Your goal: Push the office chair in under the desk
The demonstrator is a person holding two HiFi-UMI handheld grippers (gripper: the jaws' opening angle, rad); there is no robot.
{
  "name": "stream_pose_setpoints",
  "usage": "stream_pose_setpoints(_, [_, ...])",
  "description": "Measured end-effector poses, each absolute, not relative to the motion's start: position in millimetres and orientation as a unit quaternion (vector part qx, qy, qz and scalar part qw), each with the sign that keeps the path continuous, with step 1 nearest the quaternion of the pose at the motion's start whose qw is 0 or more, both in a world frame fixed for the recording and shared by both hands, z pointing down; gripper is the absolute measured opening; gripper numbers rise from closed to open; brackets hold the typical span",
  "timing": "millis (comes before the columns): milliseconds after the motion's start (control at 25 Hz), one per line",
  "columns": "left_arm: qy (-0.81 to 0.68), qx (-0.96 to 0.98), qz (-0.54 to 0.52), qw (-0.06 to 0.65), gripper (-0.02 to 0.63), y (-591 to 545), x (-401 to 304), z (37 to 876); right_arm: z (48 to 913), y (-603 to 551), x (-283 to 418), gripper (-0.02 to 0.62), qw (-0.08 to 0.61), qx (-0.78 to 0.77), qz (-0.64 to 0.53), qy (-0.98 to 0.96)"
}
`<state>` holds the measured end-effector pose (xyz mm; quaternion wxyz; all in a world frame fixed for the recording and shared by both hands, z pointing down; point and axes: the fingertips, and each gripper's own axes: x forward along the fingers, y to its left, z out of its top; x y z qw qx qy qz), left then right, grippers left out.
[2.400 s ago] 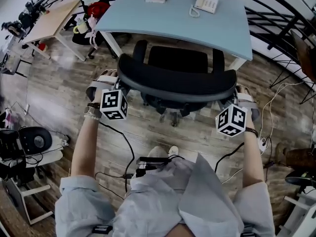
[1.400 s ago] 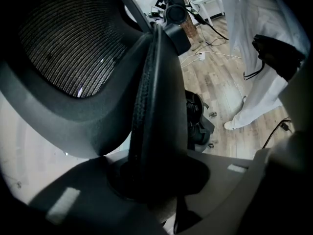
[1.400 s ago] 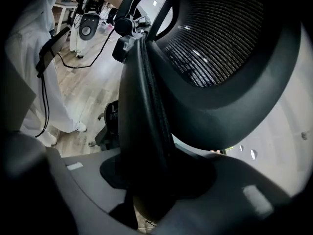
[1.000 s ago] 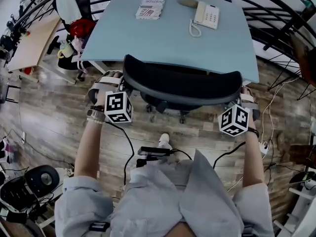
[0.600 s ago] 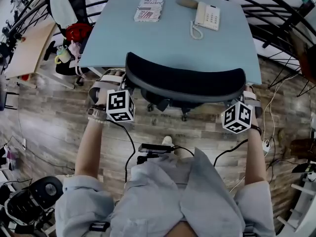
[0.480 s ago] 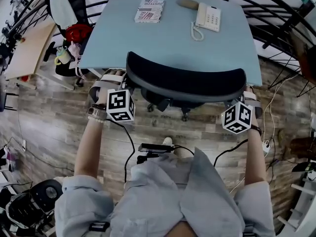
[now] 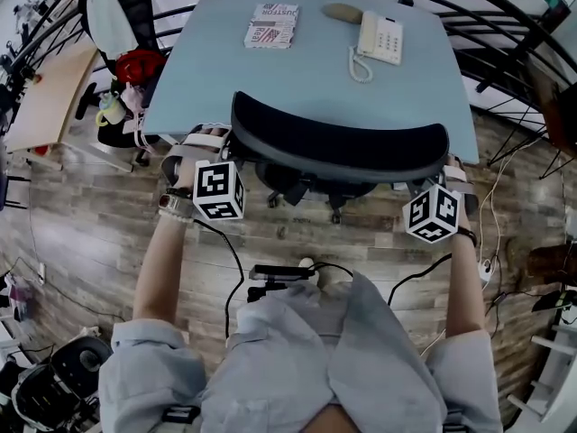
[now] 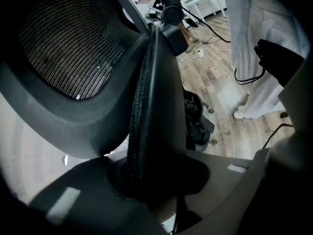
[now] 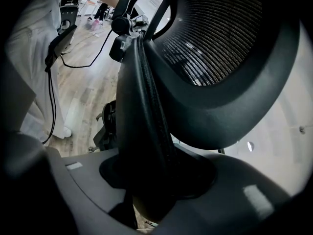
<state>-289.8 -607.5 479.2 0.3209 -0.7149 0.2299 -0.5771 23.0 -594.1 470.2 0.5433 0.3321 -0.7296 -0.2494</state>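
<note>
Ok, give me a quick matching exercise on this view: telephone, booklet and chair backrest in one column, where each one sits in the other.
Things:
1. telephone
2. booklet
3. chair backrest

Places:
A. at the near edge of the desk, clamped by the left tongs and the right tongs
B. far side of the desk top, left of centre
C. far side of the desk top, right of centre

Pairs: 1-C, 2-B, 3-A

Pale blue desk (image 7: 302, 84), telephone (image 7: 379, 36) and booklet (image 7: 271, 25) on top
</note>
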Motion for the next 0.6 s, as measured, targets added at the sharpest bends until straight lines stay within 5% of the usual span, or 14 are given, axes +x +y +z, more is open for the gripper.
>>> stream_pose_setpoints(600, [0.234,-0.714,-0.579,0.316,0.089,-636,-298,478,468,-621,15,0.198,0.542,0.329,-0.256,-0.729])
